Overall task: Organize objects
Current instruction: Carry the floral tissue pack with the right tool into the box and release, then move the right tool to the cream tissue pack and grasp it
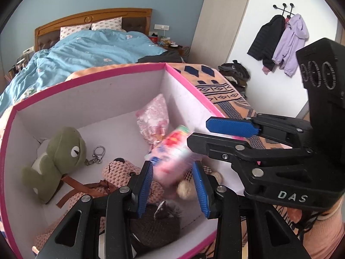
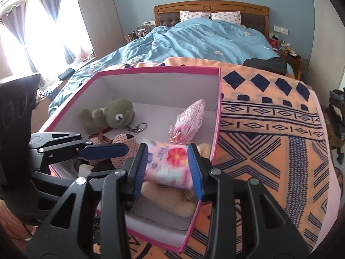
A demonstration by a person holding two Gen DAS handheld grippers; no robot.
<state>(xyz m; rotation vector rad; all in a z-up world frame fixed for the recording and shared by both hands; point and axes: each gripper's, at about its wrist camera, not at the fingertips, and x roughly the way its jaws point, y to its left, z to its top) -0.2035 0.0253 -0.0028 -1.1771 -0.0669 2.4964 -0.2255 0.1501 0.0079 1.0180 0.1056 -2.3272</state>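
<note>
Bedroom, blue wall, wooden headboard [image 2: 211, 7] far back. Bed [image 2: 207, 41] has a blue duvet; near end is covered by an orange blanket [image 2: 269, 133] with a dark geometric pattern. Jackets [image 1: 280, 41] hang on a white wall, right side of the left wrist view.

Pink-rimmed box [image 2: 216, 116] sits open on the blanket, white inside. Contents: green frog plush [image 2: 112, 114] at far left with a metal key clip [image 2: 139, 127] just beside it, pink patterned pouch [image 2: 190, 118] at far right leaning on the right wall, pink knitted toy [image 1: 120, 172] and dark knitted toy [image 1: 157, 222] at the near side, beige fuzzy toy [image 2: 168, 196] near right.

Right tool [image 2: 170, 168]: part open, both blue fingers [image 2: 195, 170] pressed on a pink tissue pack [image 2: 167, 164] with a red flower print. Pack is held above the near right part of the box, over the beige toy. Long axis runs left to right across the grip, so the fingers clamp its two short ends; printed face is up toward the camera. In the left wrist view the pack [image 1: 170, 157] is motion-blurred and looks tilted, far end higher.

Left tool [image 1: 172, 191]: open, nothing between the fingers, hovering over the near left of the box, just beside the right tool [image 1: 200, 133].
</note>
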